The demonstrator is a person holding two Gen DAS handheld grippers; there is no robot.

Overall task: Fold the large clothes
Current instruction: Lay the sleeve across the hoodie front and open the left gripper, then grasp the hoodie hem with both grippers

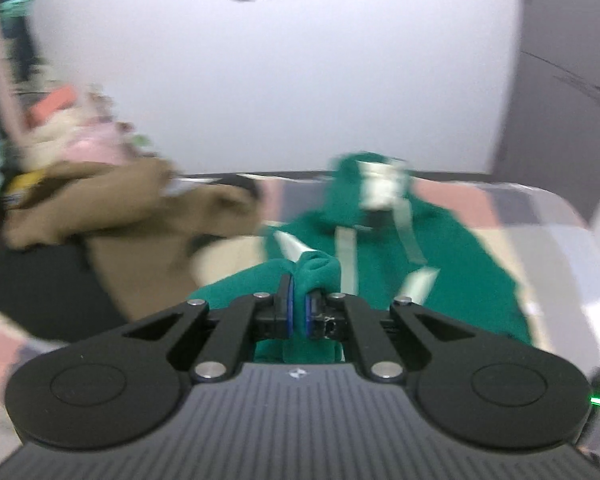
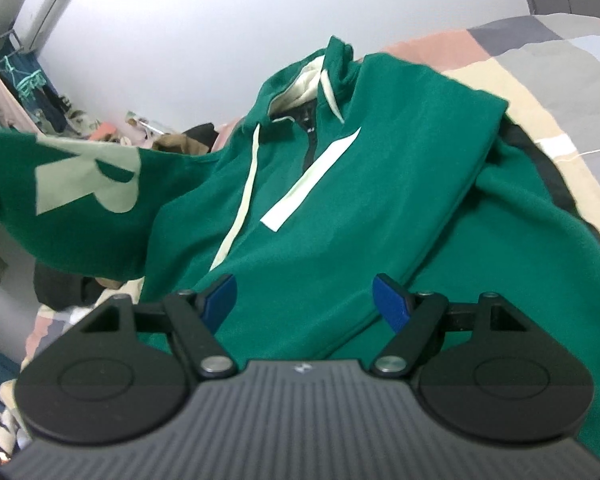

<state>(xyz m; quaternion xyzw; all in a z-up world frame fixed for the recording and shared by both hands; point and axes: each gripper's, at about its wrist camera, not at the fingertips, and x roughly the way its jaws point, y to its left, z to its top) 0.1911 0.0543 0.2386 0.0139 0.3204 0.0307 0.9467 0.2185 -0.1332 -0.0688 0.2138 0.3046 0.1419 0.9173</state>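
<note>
The green hoodie [image 2: 380, 184] lies spread front-up on a bed whose patchwork cover [image 2: 548, 60] of pink, grey and cream blocks shows beyond the hoodie's hood and along its far side; the hood [image 2: 340, 60], lined in cream, sits at the end of the hoodie farthest from the right gripper, with two pale drawstrings [image 2: 240, 192] trailing down the chest and a white stripe [image 2: 312, 180] slanting beside the dark zip; the left gripper [image 1: 298, 312] has its jaws pressed together on a bunched fold of the hoodie's green cloth [image 1: 316, 272], which bulges up just past the blue pads [image 1: 288, 308], and the left wrist view is blurred; seen from the right wrist, one sleeve [image 2: 80, 196], marked with a large pale letter, is lifted clear of the bed to the hoodie's left side; the right gripper [image 2: 304, 300] hangs over the hoodie's lower front with its jaws standing wide apart and gripping nothing, green cloth showing between them; a brown garment [image 1: 112, 216] is heaped on the bed next to the hoodie, with a pile of pink and mixed clothes [image 1: 88, 136] behind it against the white wall [image 1: 280, 80].
</note>
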